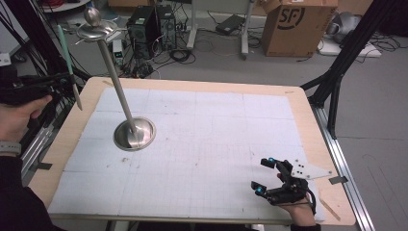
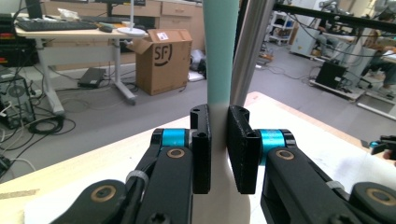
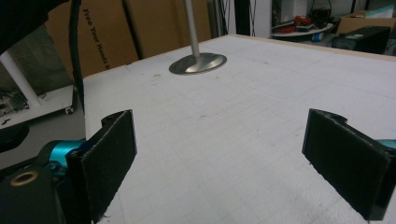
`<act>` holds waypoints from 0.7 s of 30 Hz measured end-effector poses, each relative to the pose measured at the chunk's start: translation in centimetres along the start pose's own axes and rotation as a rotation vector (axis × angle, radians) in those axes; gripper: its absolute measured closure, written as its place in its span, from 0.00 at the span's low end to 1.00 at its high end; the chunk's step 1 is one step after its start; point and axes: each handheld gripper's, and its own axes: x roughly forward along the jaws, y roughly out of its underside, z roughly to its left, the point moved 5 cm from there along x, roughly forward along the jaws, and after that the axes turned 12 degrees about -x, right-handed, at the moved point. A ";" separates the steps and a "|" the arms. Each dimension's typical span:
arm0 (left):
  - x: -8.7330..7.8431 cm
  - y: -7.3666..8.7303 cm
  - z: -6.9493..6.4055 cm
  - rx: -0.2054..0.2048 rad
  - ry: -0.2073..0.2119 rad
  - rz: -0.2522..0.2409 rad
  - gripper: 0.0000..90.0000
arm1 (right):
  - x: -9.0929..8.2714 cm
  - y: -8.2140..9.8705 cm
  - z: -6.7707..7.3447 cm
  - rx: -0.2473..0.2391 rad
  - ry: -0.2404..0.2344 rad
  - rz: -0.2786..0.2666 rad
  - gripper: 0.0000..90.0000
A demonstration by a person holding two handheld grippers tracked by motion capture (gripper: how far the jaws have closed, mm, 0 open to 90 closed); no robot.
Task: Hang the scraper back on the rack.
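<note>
Over at the far left of the high view, the person's left hand [image 1: 17,118] has the left hand-held gripper [image 1: 60,83] up off the left edge of the worktop [image 1: 308,120]. It's clamped on a long thin stick [image 1: 70,67], teal on the upper part and white toward the lower tip, standing nearly upright with the white end pointing down beside the worktop's left edge. In the left gripper view the two black jaws are squeezed in on that stick [image 2: 219,51] with barely any gap, the white part sitting between the pads and the teal part rising out the top.

A bit further right there's a tall shiny metal stand [image 1: 118,91]: round base [image 1: 135,133] flat on the white gridded mat [image 1: 202,144], a slim pole leaning up toward the back left, and a small dish with a ball knob [image 1: 92,16] at the top. In the left gripper view the pole [image 2: 250,46] runs just behind the stick, very close; can't tell if they touch.

Then over at the near right corner, the right hand-held gripper [image 1: 264,175] rests low at the mat, jaws spread wide with nothing between them. The right gripper view shows the same, both pads far apart over bare mat, and the stand's base [image 3: 198,63] well ahead.

Behind the worktop, a cardboard box [image 1: 298,26] sits on the floor.
</note>
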 end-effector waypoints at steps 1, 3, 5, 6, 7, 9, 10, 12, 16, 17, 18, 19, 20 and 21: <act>0.0 0.0 0.0 0.001 0.001 0.001 0.89 | 0.0 0.0 0.0 0.000 0.000 0.001 0.10; 0.0 0.0 0.2 -0.004 -0.009 0.011 0.89 | 0.0 0.0 0.0 0.002 0.001 0.001 0.10; 0.1 0.1 0.3 -0.005 -0.008 0.016 0.89 | -0.1 0.0 0.0 0.000 0.003 -0.002 0.10; 0.1 0.1 0.3 -0.003 -0.003 0.015 0.89 | -0.1 0.0 0.0 0.002 0.000 0.000 0.10; 0.1 0.1 0.2 0.002 0.004 0.013 0.89 | 0.0 0.0 0.0 0.001 0.002 0.000 0.10; 0.2 0.0 0.0 0.002 0.016 0.003 0.89 | 0.0 0.1 0.0 0.003 0.002 0.002 0.10; 0.3 0.0 0.0 0.001 0.019 0.007 0.89 | 0.0 0.1 -0.1 0.000 0.005 0.001 0.10; 0.4 0.1 0.0 -0.001 0.014 0.017 0.89 | 0.1 0.2 -0.1 0.002 0.002 0.006 0.10; 0.6 0.0 -0.1 -0.001 0.024 0.021 0.89 | 0.0 0.2 -0.1 0.002 0.004 0.002 0.10; 0.7 -0.1 -0.2 -0.004 0.023 0.024 0.89 | -0.1 0.2 -0.1 0.005 0.005 0.002 0.10; 0.7 -0.1 -0.2 -0.006 0.022 0.028 0.89 | -0.1 0.2 -0.2 0.002 0.007 0.000 0.10; 0.8 -0.1 -0.2 -0.012 0.027 0.025 0.89 | -0.1 0.2 -0.1 0.007 0.005 0.002 0.10; 0.8 0.0 -0.2 -0.010 0.029 0.028 0.89 | -0.1 0.2 -0.2 -0.002 0.009 -0.002 0.10; 0.8 0.0 -0.2 -0.008 0.031 0.033 0.89 | -0.1 0.2 -0.2 0.003 0.009 -0.001 0.10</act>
